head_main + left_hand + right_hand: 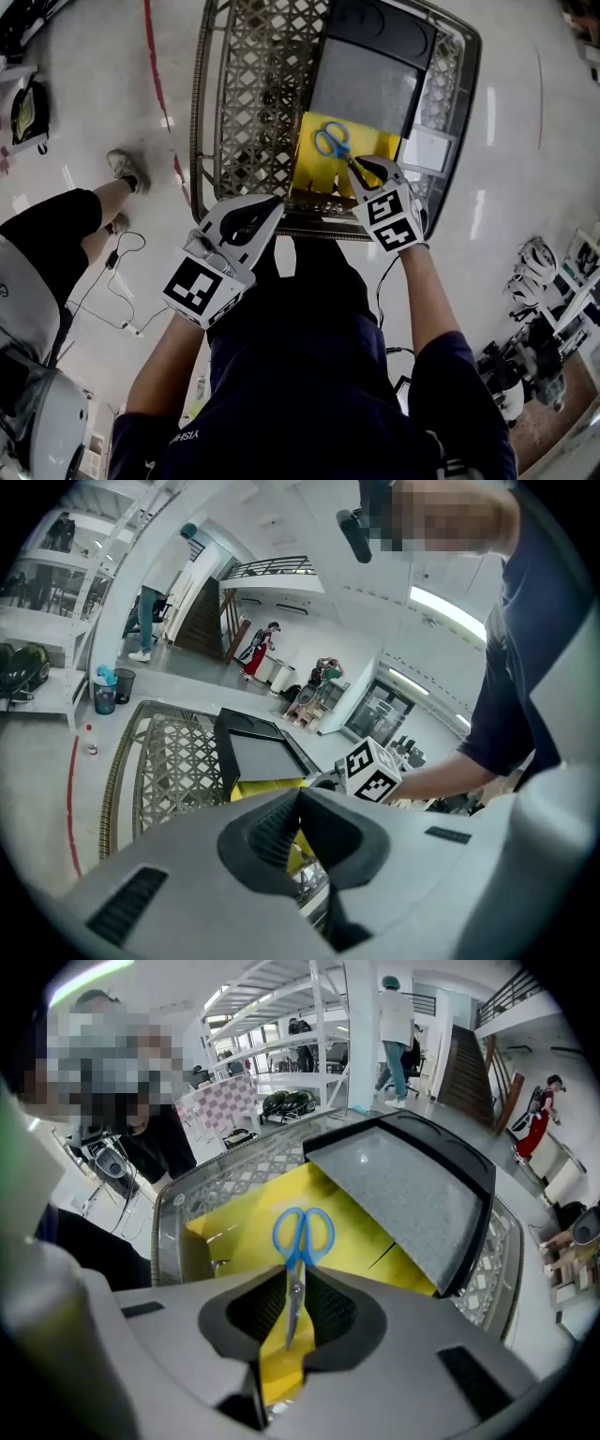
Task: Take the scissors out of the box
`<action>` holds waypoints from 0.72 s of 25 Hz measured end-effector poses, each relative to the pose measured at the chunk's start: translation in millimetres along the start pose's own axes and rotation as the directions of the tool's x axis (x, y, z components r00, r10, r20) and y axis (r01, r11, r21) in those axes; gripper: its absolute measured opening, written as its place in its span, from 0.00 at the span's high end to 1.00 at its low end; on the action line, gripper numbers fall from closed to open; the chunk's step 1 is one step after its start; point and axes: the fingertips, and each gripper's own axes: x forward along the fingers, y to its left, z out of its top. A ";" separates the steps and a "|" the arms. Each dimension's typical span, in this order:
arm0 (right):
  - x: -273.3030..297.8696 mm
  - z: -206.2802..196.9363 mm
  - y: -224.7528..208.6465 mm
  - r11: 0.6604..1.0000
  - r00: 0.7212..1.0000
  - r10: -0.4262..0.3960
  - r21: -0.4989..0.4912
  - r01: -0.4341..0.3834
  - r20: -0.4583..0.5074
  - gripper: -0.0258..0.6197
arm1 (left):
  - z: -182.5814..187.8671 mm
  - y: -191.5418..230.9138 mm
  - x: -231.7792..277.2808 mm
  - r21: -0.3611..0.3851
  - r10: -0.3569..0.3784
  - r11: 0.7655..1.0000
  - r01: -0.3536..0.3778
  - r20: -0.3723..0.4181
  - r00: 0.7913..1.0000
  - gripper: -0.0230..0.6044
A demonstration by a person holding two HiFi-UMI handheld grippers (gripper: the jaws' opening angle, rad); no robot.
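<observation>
Closing squarely on the blades, near the pivot, should keep the scissors [298, 1241] from twisting on the lift. At the head view's lower left, the left gripper [270, 202] is clenched on nothing. The scissors lie flat in the yellow box [225, 1218], centre frame, blades between the right gripper's [296, 1279] 2 parted jaws, neither pad seeming to press yet.

Scissors [296, 1283]: blue handles, silver blades; box [356, 1232] yellow; basket [258, 84], nine o'clock from it, dull grey diamond lattice; tray [361, 84], twelve o'clock, black-rimmed, speckled grey.
</observation>
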 end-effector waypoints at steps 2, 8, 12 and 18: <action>3.6 -1.7 1.1 1.000 1.000 0.002 -0.015 -0.002 -0.030 0.84 | -1.1 0.8 -1.4 -0.004 -0.003 1.000 0.003 -0.001 1.000 0.93; 18.1 -7.1 3.5 0.999 0.993 0.019 -0.029 -0.022 -0.117 0.79 | -3.4 5.5 -2.9 -0.009 -0.010 1.000 0.010 0.004 1.000 0.93; 28.4 -16.1 2.8 0.999 0.982 0.016 -0.038 -0.024 -0.187 0.78 | -2.5 8.4 -2.3 -0.011 -0.014 1.000 0.014 0.006 1.000 0.93; 36.0 -25.6 1.3 0.998 0.965 -0.008 -0.060 -0.007 -0.261 0.78 | -2.0 12.0 -6.7 -0.012 -0.013 1.000 0.013 0.006 1.000 0.92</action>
